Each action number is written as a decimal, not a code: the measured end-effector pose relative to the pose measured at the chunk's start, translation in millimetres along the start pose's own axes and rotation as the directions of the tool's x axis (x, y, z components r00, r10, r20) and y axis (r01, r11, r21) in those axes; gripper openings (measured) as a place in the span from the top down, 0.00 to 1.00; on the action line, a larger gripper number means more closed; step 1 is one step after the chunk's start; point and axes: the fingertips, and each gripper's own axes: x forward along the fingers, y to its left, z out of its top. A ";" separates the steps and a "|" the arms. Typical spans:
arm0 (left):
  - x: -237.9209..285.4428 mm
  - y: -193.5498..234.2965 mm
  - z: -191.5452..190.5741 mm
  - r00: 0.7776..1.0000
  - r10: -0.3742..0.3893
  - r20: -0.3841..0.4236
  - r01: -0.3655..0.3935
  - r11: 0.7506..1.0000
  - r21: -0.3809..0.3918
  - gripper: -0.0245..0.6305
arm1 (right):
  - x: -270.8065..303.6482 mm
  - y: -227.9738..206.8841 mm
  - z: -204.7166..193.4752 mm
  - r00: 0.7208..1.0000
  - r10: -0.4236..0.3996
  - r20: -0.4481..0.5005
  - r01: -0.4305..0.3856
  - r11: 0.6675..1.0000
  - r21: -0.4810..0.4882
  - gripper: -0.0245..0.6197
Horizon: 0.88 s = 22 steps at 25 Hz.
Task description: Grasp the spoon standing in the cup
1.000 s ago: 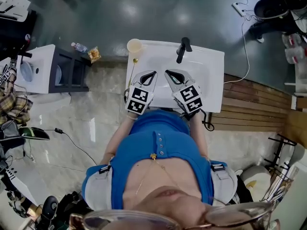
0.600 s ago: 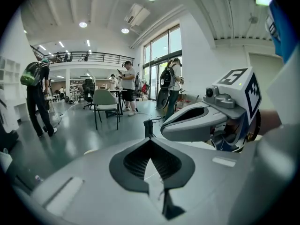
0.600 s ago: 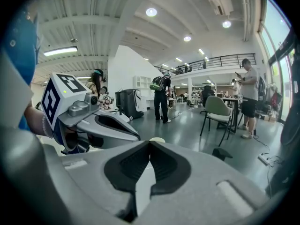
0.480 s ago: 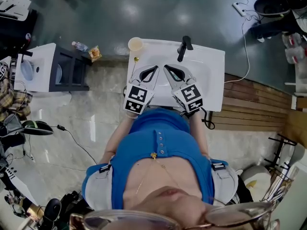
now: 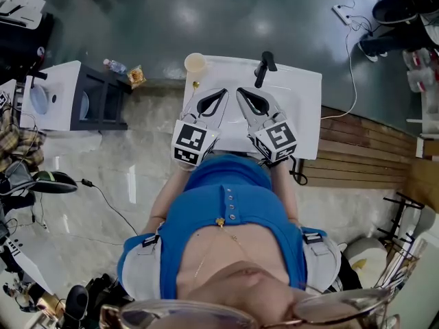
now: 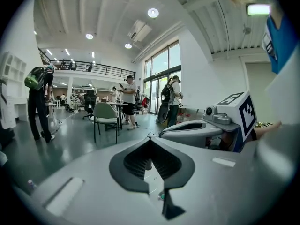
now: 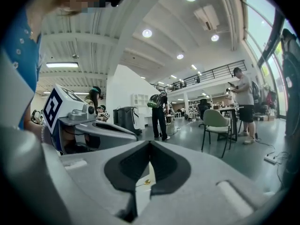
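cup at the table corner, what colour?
Pale cream cup, on the far-left corner of the white table. The head view shows it best.

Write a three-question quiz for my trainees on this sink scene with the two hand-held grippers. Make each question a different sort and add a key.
1. True or false: the left gripper is holding the cup.
2. Multiple choice: in the head view, the black faucet stands A) left of the cup, B) right of the cup, C) on the floor.
3. Fill in: the jaws of the right gripper are ___.

Key
1. False: its jaws are shut on nothing, and it is apart from the cup at the corner of the white sink.
2. B.
3. Shut, with nothing held.
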 end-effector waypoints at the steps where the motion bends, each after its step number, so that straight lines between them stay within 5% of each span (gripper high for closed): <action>1: -1.1 -1.1 3.0 1.000 -0.003 0.011 0.004 1.000 -0.004 0.96 | -1.2 0.4 2.8 1.000 0.002 0.010 -0.002 1.000 0.009 0.96; 22: -12.2 -12.8 13.6 0.998 -0.010 0.065 0.012 0.999 -0.030 0.96 | -8.2 7.7 17.1 0.999 0.034 0.034 -0.033 0.999 -0.009 0.96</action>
